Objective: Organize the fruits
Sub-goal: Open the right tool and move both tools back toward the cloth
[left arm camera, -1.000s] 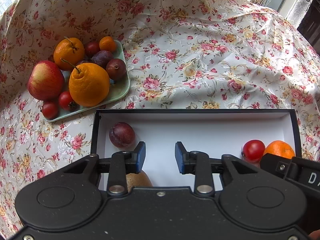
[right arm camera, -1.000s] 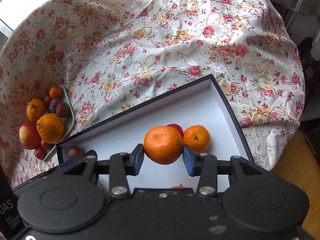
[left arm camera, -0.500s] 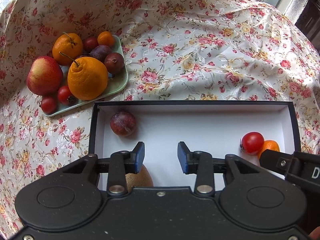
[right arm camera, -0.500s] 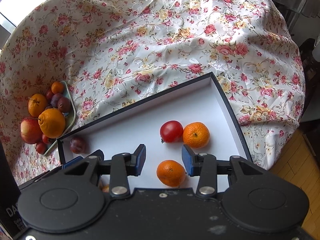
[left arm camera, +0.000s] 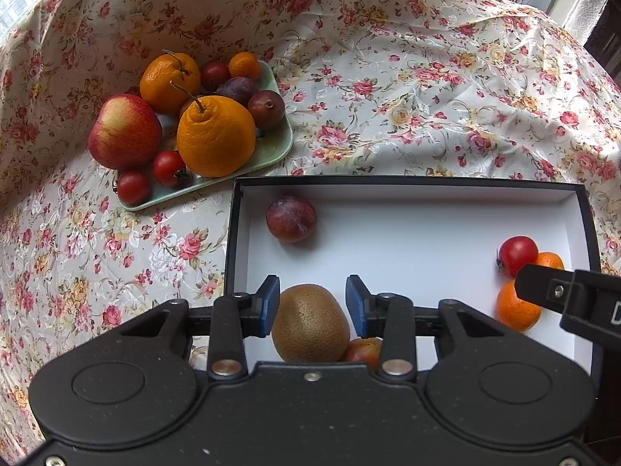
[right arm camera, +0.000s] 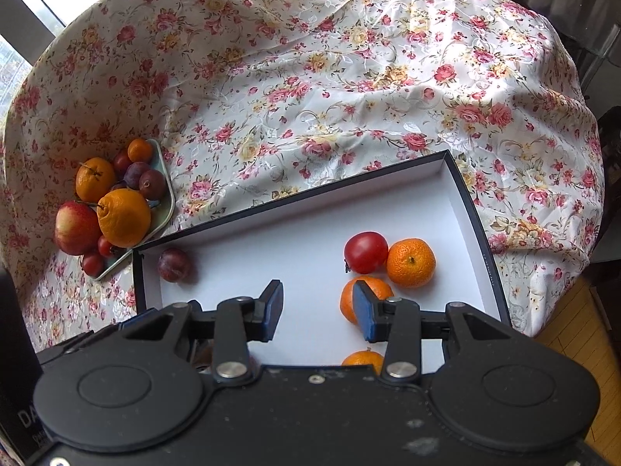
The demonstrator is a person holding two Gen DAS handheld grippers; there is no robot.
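**Both grippers empty over the box, plate still loaded**

With both grippers free, next step is likely another pick from the green plate (left arm camera: 271, 151), which sits on the floral cloth (left arm camera: 388, 97) just off the box's far-left corner. It still carries an apple (left arm camera: 124, 132), two big oranges, plums, cherry tomatoes and a small mandarin.

Left gripper (left arm camera: 312, 303): points steeply down over the box's (left arm camera: 388, 181) near-left area. Jaws have just been opening and stand apart; the kiwi (left arm camera: 310, 324) lies between them on the box floor, with a visible gap at each pad, so not gripped. A plum (left arm camera: 291, 218) rests near the far-left corner; another reddish fruit is half hidden behind the kiwi.

Right gripper (right arm camera: 317, 308): also steeply down, over the near-middle of the box, jaws apart, nothing between them. Its right pad overlaps a mandarin (right arm camera: 365, 299) in view; I judge that fruit to lie on the floor beyond it, not held. Just past it, toward the right edge, a tomato (right arm camera: 366, 252) touches a second mandarin (right arm camera: 410, 262). A third mandarin peeks out at the near edge.

To do it well: lift clear of the box wall first, take an outer loose fruit, close across the widest part, keep like with like.
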